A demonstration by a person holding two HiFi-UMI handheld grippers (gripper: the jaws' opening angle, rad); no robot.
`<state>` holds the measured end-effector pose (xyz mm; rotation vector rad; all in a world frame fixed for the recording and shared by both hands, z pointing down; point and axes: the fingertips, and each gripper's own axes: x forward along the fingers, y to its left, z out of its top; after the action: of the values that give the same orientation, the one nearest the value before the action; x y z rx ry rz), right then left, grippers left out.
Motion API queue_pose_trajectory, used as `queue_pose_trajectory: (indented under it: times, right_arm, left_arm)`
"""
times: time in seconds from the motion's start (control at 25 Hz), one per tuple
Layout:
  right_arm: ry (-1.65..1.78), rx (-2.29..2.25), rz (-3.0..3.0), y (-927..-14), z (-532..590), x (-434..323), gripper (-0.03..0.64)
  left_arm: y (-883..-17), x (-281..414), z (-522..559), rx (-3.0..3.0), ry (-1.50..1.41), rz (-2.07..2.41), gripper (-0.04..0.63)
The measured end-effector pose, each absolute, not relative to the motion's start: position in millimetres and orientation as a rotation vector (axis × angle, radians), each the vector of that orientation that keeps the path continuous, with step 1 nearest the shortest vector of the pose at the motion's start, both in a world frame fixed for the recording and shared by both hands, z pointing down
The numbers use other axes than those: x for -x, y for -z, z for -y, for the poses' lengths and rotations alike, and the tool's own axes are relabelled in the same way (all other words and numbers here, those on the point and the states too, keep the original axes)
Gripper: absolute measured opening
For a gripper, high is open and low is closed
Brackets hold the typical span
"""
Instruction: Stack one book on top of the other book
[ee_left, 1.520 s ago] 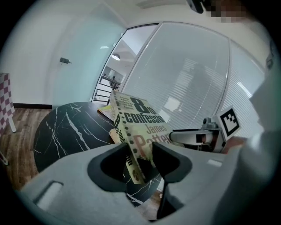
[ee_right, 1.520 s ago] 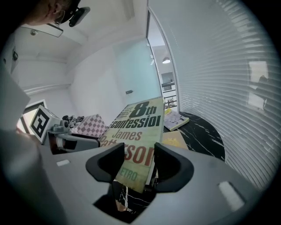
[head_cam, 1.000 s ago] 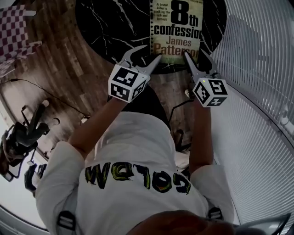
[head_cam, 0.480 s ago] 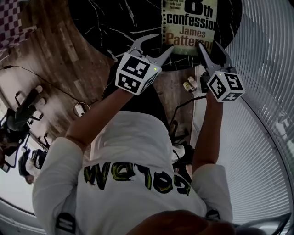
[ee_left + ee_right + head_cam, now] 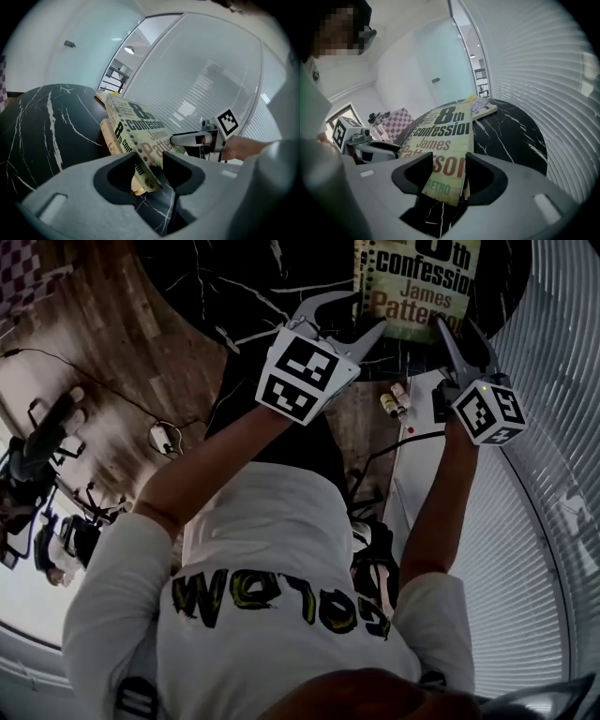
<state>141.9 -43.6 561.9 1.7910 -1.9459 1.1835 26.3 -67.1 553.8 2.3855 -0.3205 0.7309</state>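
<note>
Two open grippers bracket the near end of a paperback on a dark marble table.

Head view: the round black table [image 5: 234,296], glossy with white veins, carries a yellowed paperback [image 5: 417,287] at its near edge. The left gripper [image 5: 354,315] reaches to the paperback's near left corner and the right gripper [image 5: 457,334] to its near right corner. Left gripper view: the smooth grey, rounded jaws stand apart with the spine-side corner of the paperback between them, not pinched. Right gripper view: the jaws stand wide around the cover's lower right corner, not squeezing it. A second book [image 5: 483,108], flat and pale, lies well apart at the table's far side.
</note>
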Motion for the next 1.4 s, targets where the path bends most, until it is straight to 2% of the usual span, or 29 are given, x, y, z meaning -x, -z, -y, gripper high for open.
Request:
queue_pose_trajectory:
  times: [0.88,1.04,1.2,1.4]
  right_arm:
    - [-1.191,-1.728,1.952,-589,48,-148,0.222]
    - [-1.090,-1.823,1.886,-583,41,-159,0.285]
    - [-0.919,-1.912,1.826,-558,31,-165,0.277]
    - [-0.850,-1.943,1.842,-517,13,-137,0.251]
  left_arm:
    - [-584,-30,65,-2.329,-0.768,0.372,0.190]
    - [-575,-31,68,-2.377,-0.774,0.365,0.199]
    - [-553,-22,77,-2.420,-0.763,0.367,0.199]
    - [-514,-2,75,-2.462,-0.766,0.362,0.199]
